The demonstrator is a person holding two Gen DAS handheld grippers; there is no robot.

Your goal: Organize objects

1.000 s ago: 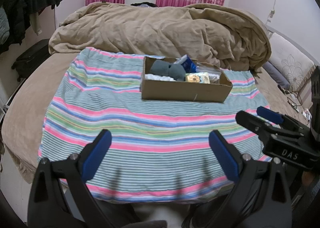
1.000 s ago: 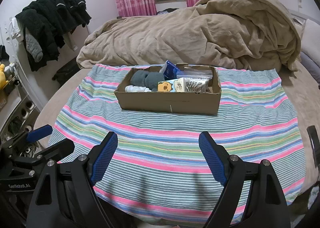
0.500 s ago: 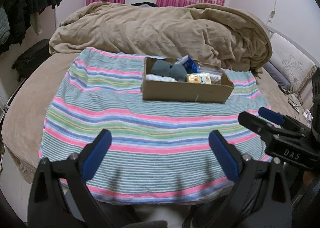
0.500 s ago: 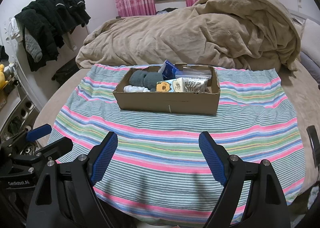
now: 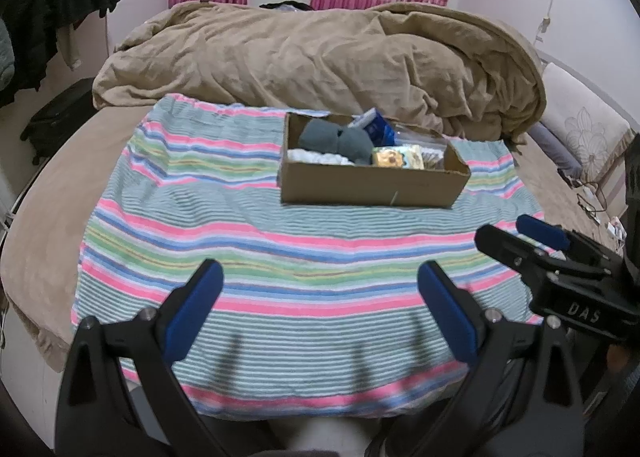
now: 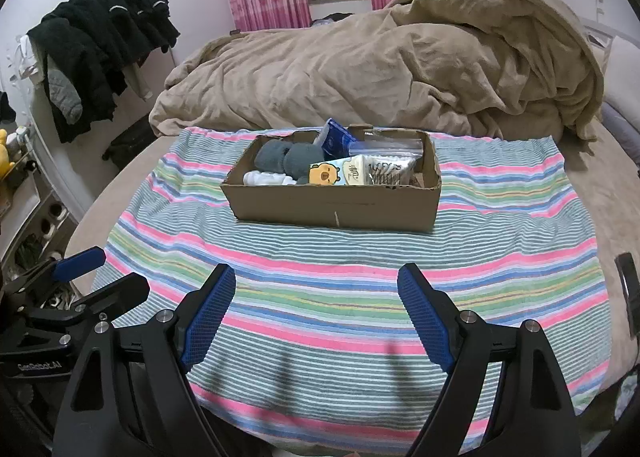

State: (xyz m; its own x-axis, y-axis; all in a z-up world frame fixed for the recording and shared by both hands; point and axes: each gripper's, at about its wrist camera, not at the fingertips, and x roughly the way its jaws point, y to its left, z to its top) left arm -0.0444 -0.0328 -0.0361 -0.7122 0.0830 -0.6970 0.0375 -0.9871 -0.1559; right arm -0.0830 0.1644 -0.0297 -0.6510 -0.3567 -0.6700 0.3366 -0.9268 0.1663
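Observation:
A brown cardboard box (image 5: 372, 187) (image 6: 332, 205) stands on a striped towel (image 5: 280, 257) (image 6: 340, 277) spread on the bed. It holds grey socks (image 5: 334, 139) (image 6: 290, 157), a white cloth (image 6: 264, 178), a blue packet (image 5: 376, 125) (image 6: 334, 137), a tissue pack with a bear (image 6: 338, 173) and a clear zip bag (image 6: 390, 167). My left gripper (image 5: 318, 293) is open and empty over the towel's near edge. My right gripper (image 6: 316, 297) is open and empty there too, to the left gripper's right.
A rumpled tan duvet (image 5: 320, 57) (image 6: 380, 65) lies behind the box. Dark clothes (image 6: 100, 57) hang at the left wall, with a black suitcase (image 5: 56, 121) below. A pillow (image 5: 580, 137) and cables lie at the right. A dark phone (image 6: 630, 293) lies at the right bed edge.
Both grippers have drifted slightly; the box sits a little lower in both views. Jaws stay open.

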